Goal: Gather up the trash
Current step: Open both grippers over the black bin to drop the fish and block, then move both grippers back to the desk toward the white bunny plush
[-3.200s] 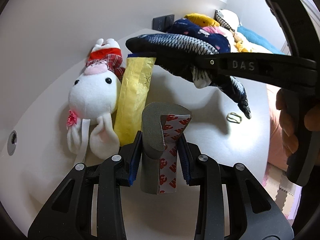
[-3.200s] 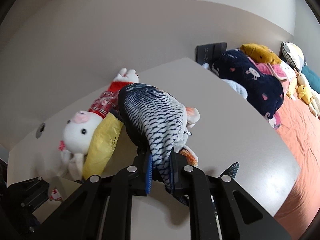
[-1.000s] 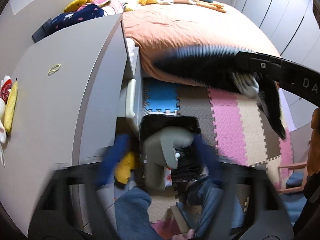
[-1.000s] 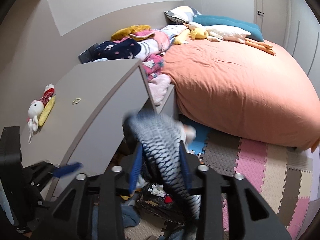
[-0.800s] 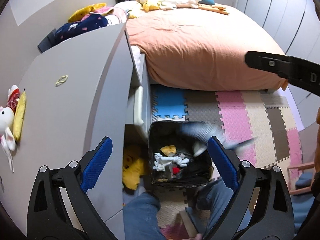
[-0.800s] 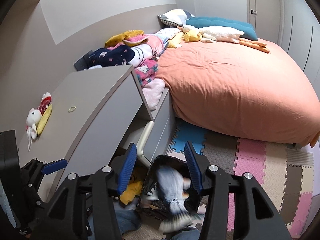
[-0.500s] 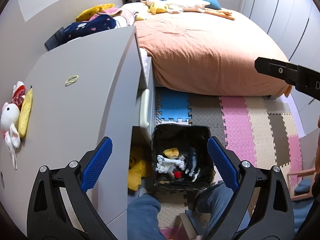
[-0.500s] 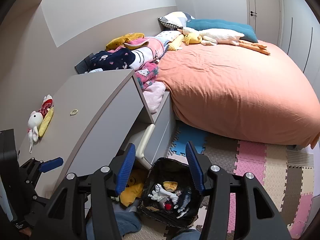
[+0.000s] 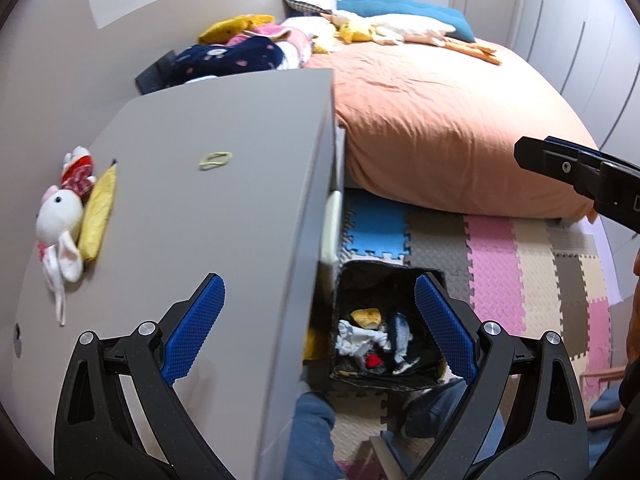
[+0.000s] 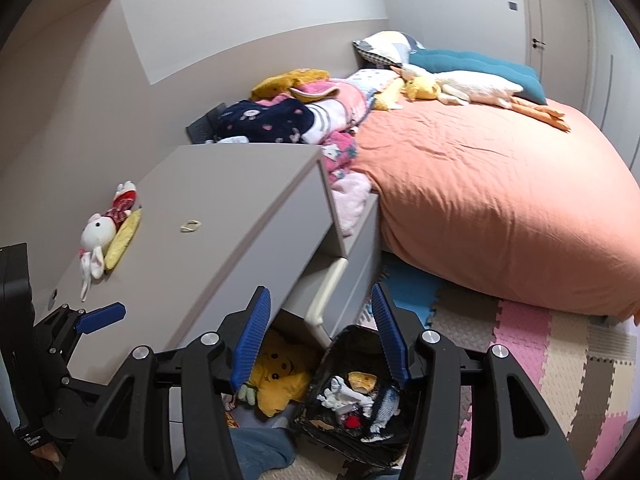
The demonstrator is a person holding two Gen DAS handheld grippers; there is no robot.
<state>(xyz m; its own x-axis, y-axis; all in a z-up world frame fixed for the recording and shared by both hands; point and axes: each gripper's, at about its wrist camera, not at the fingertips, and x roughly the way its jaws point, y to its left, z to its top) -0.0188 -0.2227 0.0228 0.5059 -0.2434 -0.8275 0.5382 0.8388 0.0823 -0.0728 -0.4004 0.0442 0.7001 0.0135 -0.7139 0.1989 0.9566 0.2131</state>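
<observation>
Below right gripper [image 10: 318, 336], open, trash bin [image 10: 344, 344]

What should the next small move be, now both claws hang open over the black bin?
Probably swing the left claw back over the grey dresser top toward the flat yellow packet beside the white plush bunny; both claws are empty and it looks like remaining trash.

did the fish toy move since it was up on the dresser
Yes. The fish toy was gripped above the dresser beside the rabbit plush; it now lies in the black trash bin on the floor, below the dresser's front edge.
</observation>
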